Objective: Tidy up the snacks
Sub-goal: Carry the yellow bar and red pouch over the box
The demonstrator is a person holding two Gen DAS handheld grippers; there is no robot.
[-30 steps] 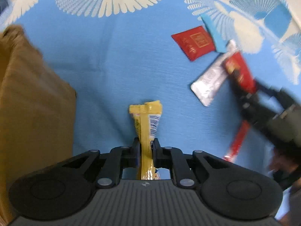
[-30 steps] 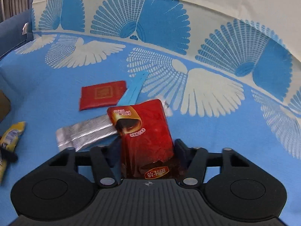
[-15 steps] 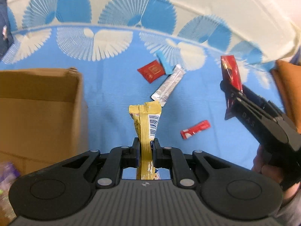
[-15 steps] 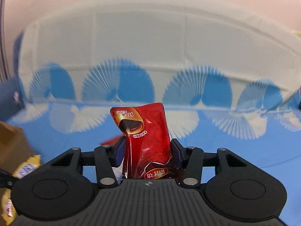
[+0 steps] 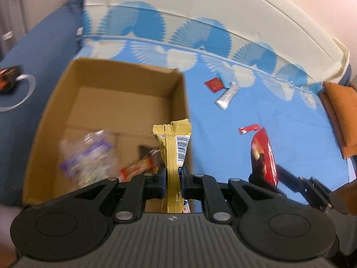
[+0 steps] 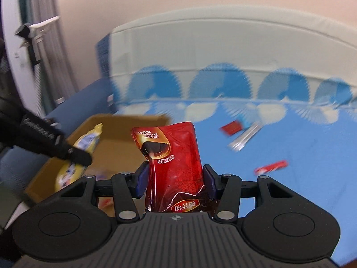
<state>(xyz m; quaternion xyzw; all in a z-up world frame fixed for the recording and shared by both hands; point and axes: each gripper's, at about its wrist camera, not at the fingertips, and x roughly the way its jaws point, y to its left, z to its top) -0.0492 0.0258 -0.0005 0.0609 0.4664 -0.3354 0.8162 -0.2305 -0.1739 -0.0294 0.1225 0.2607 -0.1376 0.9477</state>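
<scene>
Over the cardboard box (image 5: 67, 102), a yellow snack bar (image 5: 174, 156) is clamped by the left gripper (image 5: 173, 176) for dropping in; a red pouch (image 6: 174, 167) is pinched by the right gripper (image 6: 175, 181) alongside.

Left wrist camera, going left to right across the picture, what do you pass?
Cardboard box → yellow snack packet shut in the left gripper → flat red packet → silver packet → small red stick packet → red pouch in the right gripper → orange cushion.
</scene>
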